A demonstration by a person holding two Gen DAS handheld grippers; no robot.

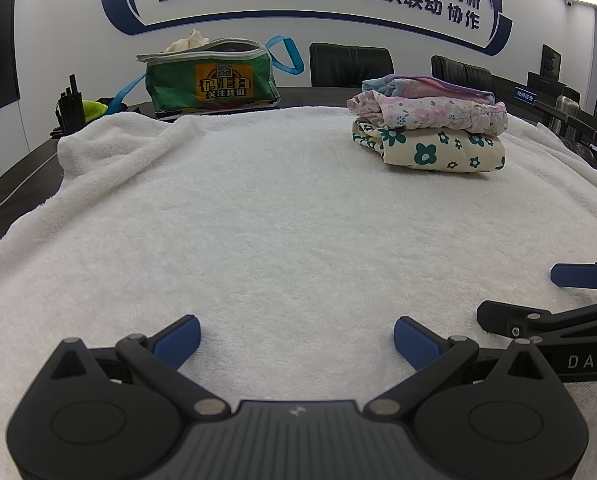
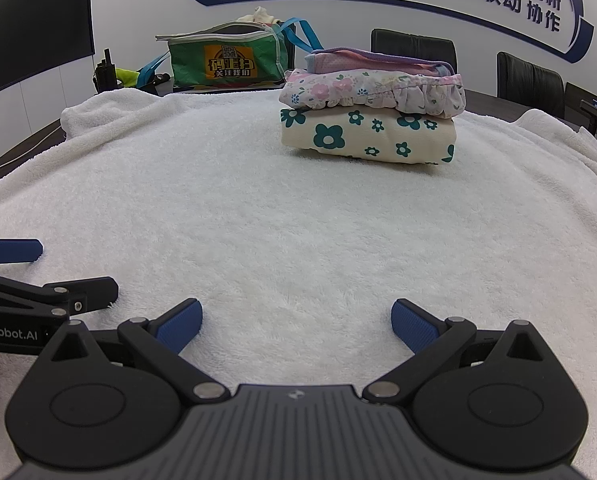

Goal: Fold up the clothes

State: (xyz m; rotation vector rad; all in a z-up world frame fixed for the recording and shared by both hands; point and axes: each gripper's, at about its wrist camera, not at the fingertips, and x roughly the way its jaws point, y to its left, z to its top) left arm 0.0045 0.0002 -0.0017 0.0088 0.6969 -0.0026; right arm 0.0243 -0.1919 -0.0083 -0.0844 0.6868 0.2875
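Note:
A stack of folded clothes (image 1: 430, 128) lies on the white towel (image 1: 258, 220) at the far right; it also shows in the right wrist view (image 2: 372, 112). A cream piece with green flowers is at the bottom, a pink floral piece above it, a pastel piece on top. My left gripper (image 1: 296, 340) is open and empty, low over the towel near its front. My right gripper (image 2: 296, 324) is open and empty beside it. Each gripper shows in the other's view, the right one (image 1: 546, 296) at the right edge, the left one (image 2: 46, 268) at the left edge.
A green zip bag (image 1: 214, 80) with blue straps, holding more cloth, stands at the back left, also in the right wrist view (image 2: 228, 60). Black radios (image 1: 69, 106) stand left of it. Black chairs (image 1: 350, 64) line the far side of the dark table.

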